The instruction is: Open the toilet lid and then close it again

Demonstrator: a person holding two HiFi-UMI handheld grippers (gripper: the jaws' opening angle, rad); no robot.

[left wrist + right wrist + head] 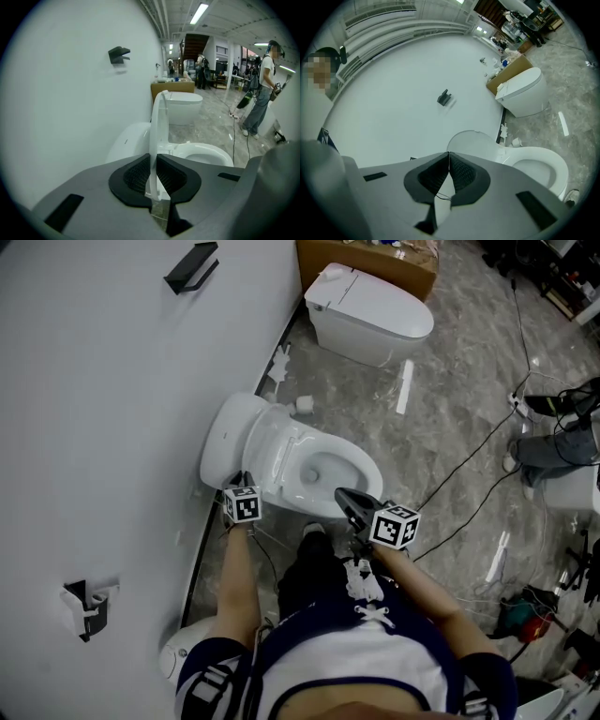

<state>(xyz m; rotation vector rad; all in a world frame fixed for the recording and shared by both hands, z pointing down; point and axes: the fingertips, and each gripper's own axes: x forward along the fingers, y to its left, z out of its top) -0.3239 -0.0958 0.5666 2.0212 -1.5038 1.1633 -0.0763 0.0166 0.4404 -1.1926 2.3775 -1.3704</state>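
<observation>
Our left tool [151,180] is clamped on the thin side edge of the toilet lid [158,119], which stands about upright over the bowl [323,470]. We judge this grip lets us steer its swing. The right tool [449,158] is closed on nothing, near the bowl's front rim. The wall [94,381] crowds the lid's back, and open floor [450,399] lies to our right.

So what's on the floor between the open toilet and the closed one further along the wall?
In the head view, a small white roll and white scraps by the wall; otherwise bare floor.
</observation>
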